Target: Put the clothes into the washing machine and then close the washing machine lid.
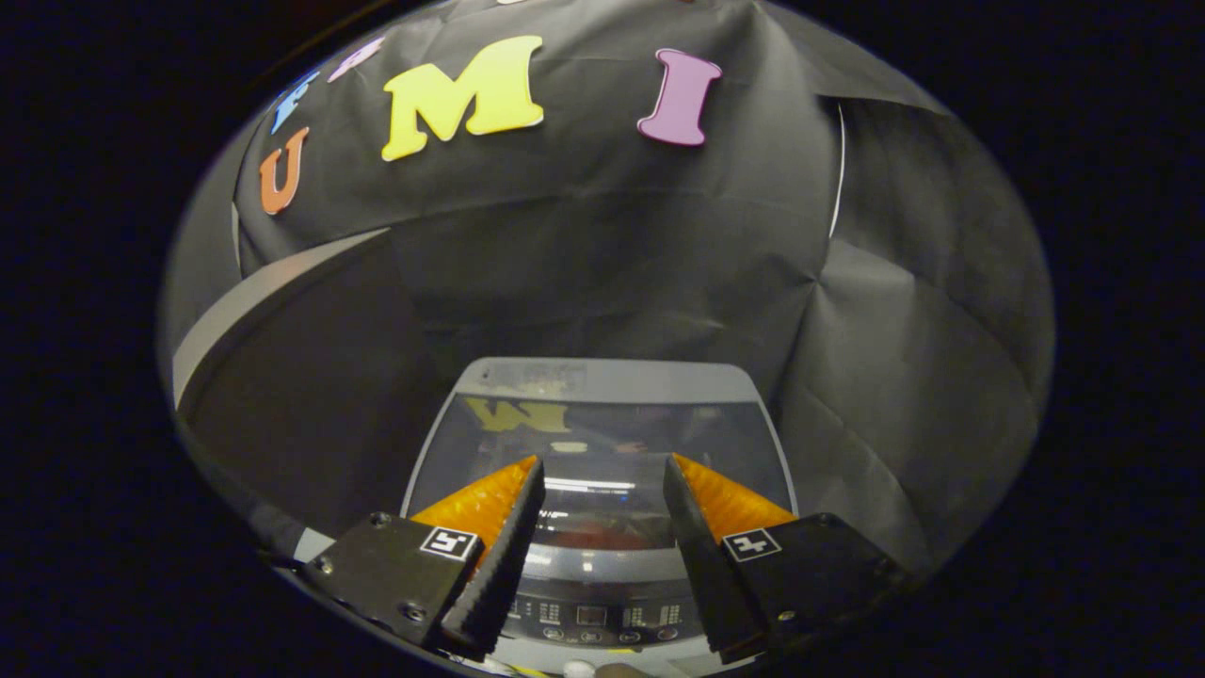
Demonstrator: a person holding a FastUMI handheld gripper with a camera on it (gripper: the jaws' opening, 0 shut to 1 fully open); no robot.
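Gripper view: the gripper (602, 490) is seen from behind its own two fingers, and they are spread wide apart, with nothing held between them. Each finger is a black ribbed pad backed with orange, the left fingertip (523, 490) and the right one both pointing up and slightly inward. No contact with anything is made by either pad; open air lies between them.

Just below and between the fingers, the control panel (593, 617) of the washing machine (602, 381) is caught, a dark strip with small displays and a row of buttons. Beyond that, framed by the gap between the fingers, the washing machine lid (602, 443) is seen lying down flat and closed, its dark glass window throwing back reflections. Something reddish is glimpsed through the glass near the front edge; whether that is the clothes cannot be told.

Further back, the grey rear rim of the machine is met by the black cloth wall (612, 245) of the booth, creased and folded.
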